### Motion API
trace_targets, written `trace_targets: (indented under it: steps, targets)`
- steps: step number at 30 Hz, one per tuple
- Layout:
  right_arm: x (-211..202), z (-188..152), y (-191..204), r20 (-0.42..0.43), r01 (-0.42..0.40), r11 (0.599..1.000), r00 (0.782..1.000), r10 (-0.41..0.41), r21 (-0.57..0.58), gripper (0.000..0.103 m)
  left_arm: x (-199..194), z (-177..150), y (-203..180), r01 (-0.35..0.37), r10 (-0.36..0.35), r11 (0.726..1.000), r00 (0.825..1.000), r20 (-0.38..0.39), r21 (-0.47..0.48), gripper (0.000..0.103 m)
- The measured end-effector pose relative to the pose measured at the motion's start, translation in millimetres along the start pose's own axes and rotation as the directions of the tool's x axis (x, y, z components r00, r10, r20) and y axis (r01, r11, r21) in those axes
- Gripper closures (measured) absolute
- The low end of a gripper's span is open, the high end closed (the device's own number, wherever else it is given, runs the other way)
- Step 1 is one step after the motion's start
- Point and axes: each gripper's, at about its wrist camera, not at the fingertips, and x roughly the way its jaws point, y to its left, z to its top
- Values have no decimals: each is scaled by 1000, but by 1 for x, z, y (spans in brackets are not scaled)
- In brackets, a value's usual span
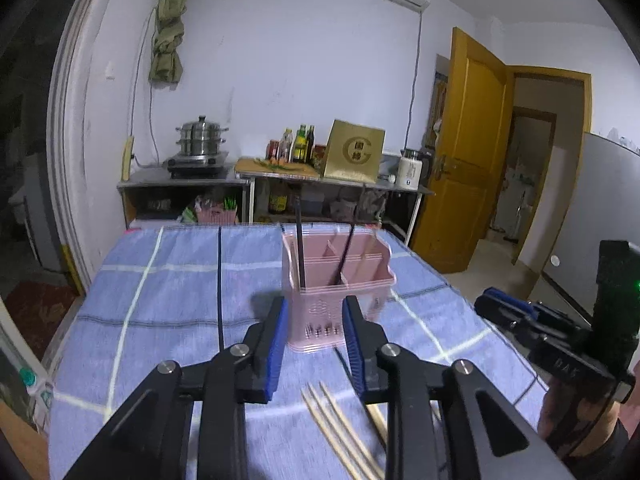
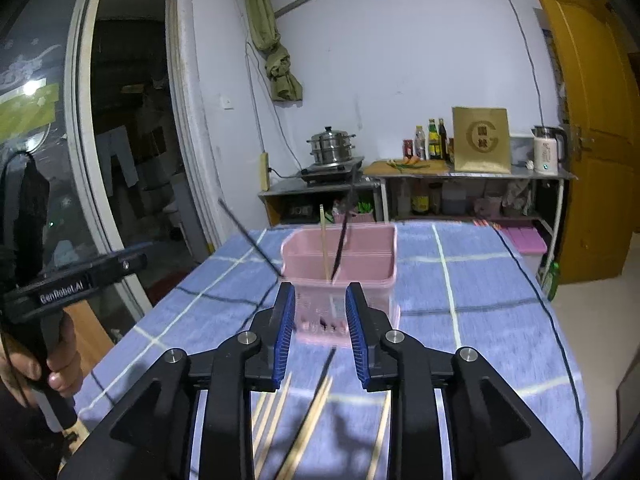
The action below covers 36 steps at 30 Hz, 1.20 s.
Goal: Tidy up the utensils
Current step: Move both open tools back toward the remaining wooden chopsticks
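Observation:
A pink utensil basket (image 1: 334,280) stands on the blue checked tablecloth (image 1: 168,280). It holds two black chopsticks (image 1: 300,248). In the right wrist view the basket (image 2: 340,256) shows a wooden chopstick (image 2: 324,240) and a black one (image 2: 342,246) upright. Several loose wooden chopsticks (image 1: 340,428) lie on the cloth near me, also in the right wrist view (image 2: 304,428), with a black one (image 2: 316,392) among them. My left gripper (image 1: 315,322) is open and empty, just short of the basket. My right gripper (image 2: 320,312) is open and empty, above the loose chopsticks.
A black chopstick (image 1: 220,288) lies on the cloth left of the basket. Behind the table stands a steel counter (image 1: 256,180) with a steamer pot (image 1: 202,138), bottles, a gold box and a kettle. A yellow door (image 1: 472,152) is open at the right.

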Motion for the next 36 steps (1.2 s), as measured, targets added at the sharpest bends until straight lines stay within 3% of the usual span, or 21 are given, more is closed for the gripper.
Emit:
trace_targets:
  steps: [8,16,36]
  targets:
    - [-20,-52,2,-89,12,1000,996,-12,8,76,-12,-63,-7,-2,1,1000,997,-71,-27,76]
    - [-28,-80,-1,-137,16,1000,990,-14,19,76,-1,-100,-5,4,-16,997,988,-151,-76,76]
    - [34,-87,-8,-282,58,998,958,-45,37,76,85,-102,5,-60,24,992,952,-304,-108,76]
